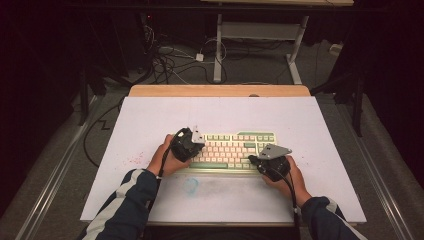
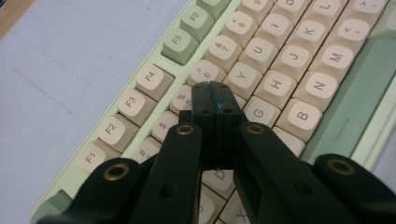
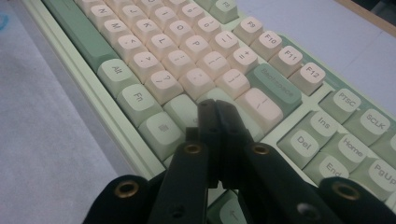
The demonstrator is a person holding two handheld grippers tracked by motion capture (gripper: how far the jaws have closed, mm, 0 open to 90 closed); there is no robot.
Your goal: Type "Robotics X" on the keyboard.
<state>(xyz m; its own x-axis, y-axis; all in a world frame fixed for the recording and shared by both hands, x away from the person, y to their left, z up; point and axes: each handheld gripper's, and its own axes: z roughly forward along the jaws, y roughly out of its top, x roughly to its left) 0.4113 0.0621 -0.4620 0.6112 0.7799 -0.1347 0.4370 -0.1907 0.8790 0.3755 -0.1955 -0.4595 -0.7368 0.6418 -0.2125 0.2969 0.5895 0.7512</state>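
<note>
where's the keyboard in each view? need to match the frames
High view: keyboard at table centre, between the left gripper and right gripper.
Left gripper view: upper right, F-keys and letters.
Right gripper view: across the top, Backspace side.
Shared landmark: green spacebar.
</note>
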